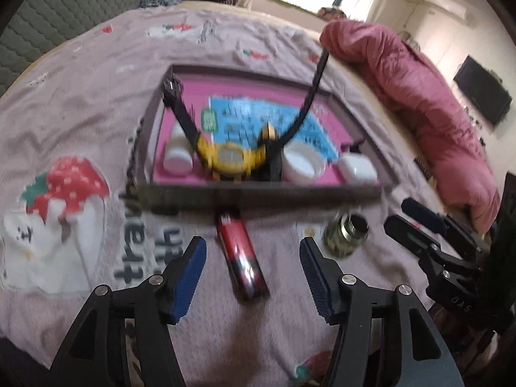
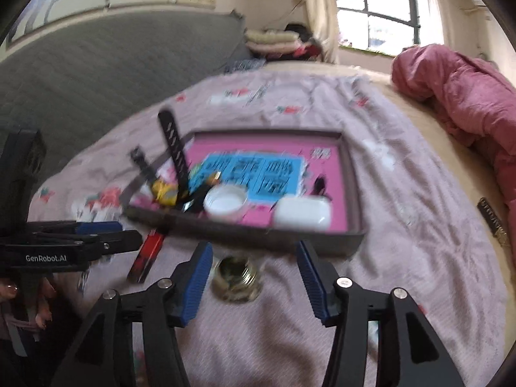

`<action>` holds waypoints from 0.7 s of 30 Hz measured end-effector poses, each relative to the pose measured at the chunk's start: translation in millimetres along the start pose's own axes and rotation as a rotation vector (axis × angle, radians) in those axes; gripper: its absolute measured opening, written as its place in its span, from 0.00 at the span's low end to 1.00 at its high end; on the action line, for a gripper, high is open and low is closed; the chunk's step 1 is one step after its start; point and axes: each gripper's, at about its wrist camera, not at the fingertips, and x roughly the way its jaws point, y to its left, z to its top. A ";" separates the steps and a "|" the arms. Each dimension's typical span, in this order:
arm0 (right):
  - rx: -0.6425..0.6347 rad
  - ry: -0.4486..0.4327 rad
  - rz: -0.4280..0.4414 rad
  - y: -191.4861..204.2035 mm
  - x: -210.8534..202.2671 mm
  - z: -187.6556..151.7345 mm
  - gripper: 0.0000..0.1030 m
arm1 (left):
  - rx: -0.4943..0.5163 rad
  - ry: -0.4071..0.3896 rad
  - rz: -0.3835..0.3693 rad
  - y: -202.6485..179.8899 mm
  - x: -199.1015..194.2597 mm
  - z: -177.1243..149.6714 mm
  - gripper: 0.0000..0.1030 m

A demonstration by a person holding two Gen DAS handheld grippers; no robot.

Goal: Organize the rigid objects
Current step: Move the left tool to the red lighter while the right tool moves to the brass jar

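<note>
A grey tray with a pink bottom (image 1: 258, 190) (image 2: 353, 193) lies on the bed. In it are a yellow watch with black straps (image 1: 229, 156) (image 2: 166, 190), a white bottle (image 1: 177, 153), a white round jar (image 1: 303, 163) (image 2: 224, 201) and a white case (image 1: 358, 169) (image 2: 303, 214). A red and black lighter (image 1: 243, 258) (image 2: 146, 253) lies in front of the tray, between the fingers of my open left gripper (image 1: 253, 258). An open glass jar (image 1: 346, 233) (image 2: 237, 277) stands between the fingers of my open right gripper (image 2: 254, 264).
A printed pink-grey blanket (image 1: 96, 113) covers the bed. A rolled red quilt (image 1: 419, 96) (image 2: 467, 103) lies along the right side. A grey padded headboard (image 2: 113, 64) and folded bedding (image 2: 274, 40) are behind. The right gripper shows in the left wrist view (image 1: 412, 222).
</note>
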 end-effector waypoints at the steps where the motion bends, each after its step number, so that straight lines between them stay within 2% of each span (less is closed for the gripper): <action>1: -0.012 0.014 0.000 2.6 3.7 -1.9 0.53 | 0.008 0.005 0.016 -1.8 3.0 -2.3 0.60; 9: -0.049 0.098 0.006 15.4 32.6 -13.9 0.53 | -0.002 0.030 0.069 -3.1 24.3 -7.7 0.60; 19: -0.056 0.116 -0.028 16.6 52.0 -17.6 0.53 | 0.019 0.017 0.119 -9.4 40.0 -8.0 0.60; 21: -0.059 0.117 -0.035 16.5 54.5 -18.0 0.53 | 0.033 0.018 0.138 -11.9 42.8 -7.3 0.57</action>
